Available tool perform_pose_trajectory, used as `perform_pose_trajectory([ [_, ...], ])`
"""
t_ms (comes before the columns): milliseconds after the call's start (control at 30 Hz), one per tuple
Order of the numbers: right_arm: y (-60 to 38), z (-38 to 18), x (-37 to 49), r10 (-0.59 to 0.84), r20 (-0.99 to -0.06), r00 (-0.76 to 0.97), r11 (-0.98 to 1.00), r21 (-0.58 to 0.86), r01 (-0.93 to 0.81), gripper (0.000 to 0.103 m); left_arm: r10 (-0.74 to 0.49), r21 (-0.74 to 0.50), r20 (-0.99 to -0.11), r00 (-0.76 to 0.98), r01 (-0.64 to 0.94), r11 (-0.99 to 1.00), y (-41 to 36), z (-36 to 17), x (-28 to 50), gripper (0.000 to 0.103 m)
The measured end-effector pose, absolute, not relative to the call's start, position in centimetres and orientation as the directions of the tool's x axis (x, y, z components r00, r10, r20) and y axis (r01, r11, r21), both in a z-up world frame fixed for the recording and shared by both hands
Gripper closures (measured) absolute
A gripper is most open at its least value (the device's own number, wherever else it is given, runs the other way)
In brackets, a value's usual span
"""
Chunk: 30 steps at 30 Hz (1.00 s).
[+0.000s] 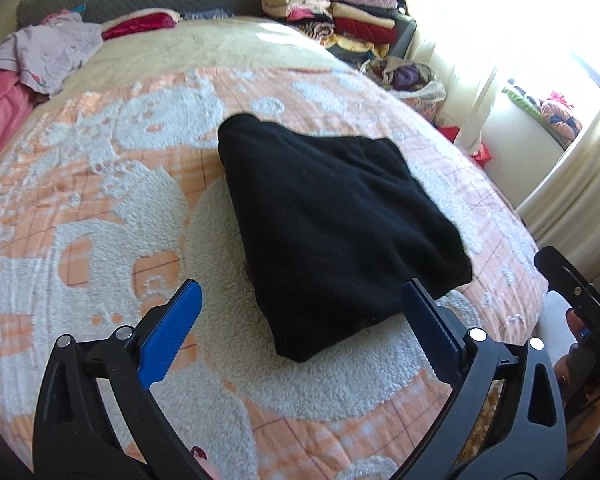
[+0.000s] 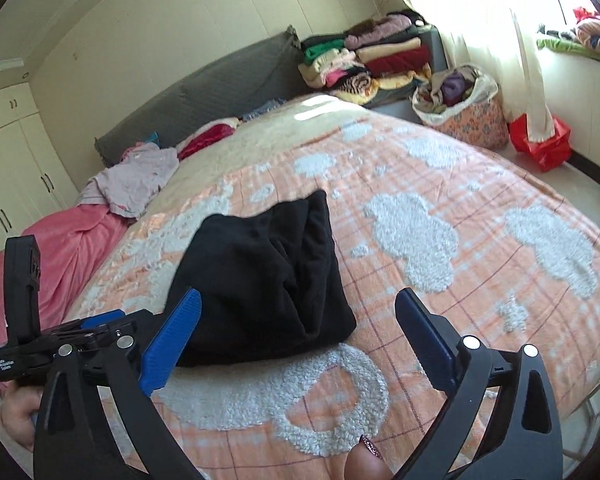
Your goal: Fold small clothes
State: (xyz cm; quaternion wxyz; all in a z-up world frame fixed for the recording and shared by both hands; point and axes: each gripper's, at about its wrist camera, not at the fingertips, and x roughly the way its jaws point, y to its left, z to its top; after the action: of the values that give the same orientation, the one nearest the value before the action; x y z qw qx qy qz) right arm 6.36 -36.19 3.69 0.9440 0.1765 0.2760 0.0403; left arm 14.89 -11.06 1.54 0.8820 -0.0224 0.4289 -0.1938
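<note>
A black garment, folded into a thick bundle, lies on the bedspread around the middle of the bed, closer to the foot edge where both tools hang than to the headboard. The left gripper stands wide, its blue fingers apart with nothing pressed between them; the bundle's near corner falls in the gap between them in this view, and whether it touches them cannot be told. The right gripper is just as wide and holds nothing; in its view the bundle sits ahead and toward its left finger, whose tip overlaps the cloth's near edge. The bundle's long axis runs from the foot edge up toward the headboard, slanting a little, so its near short end faces both tools. The left gripper looks squarely in line with that end and seems the nearer one; the right comes at it from the side. The fold looks done, and a pile of unfolded clothes waits by the headboard's left corner
</note>
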Motion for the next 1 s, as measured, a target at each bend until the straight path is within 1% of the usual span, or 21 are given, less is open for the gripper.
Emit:
perform_pose_trajectory([
  [167, -35.8, 5.2, 4.2, 0.163, -0.459, 0.874, 0.943, 0.332, -0.001, 0.005, -0.358, -0.188, -0.709, 0.608, 0.326, 0.927, -10.2, 3.2, 12.9, 0.010],
  [333, -35.2, 5.7, 2.6, 0.163, -0.457, 0.875, 0.950, 0.311, -0.015, 0.005, -0.347, -0.179, -0.680, 0.646, 0.313, 0.933, -9.2, 3.9, 11.1, 0.010],
  [467, -34.4, 5.7, 1.6, 0.161, -0.465, 0.871, 0.957, 0.291, -0.022, 0.005, -0.337, -0.169, -0.676, 0.656, 0.306, 0.937, -8.6, 4.0, 9.7, 0.010],
  [767, -32.8, 4.3, -0.7, 0.146, -0.506, 0.850, 0.972, 0.232, -0.029, 0.005, -0.306, -0.152, -0.678, 0.668, 0.279, 0.948, -7.2, 2.9, 7.0, 0.010],
  [1000, -31.6, 1.6, -1.5, 0.131, -0.583, 0.802, 0.980, 0.200, -0.015, 0.005, -0.290, -0.155, -0.698, 0.655, 0.258, 0.954, -6.4, 1.1, 5.5, 0.010],
])
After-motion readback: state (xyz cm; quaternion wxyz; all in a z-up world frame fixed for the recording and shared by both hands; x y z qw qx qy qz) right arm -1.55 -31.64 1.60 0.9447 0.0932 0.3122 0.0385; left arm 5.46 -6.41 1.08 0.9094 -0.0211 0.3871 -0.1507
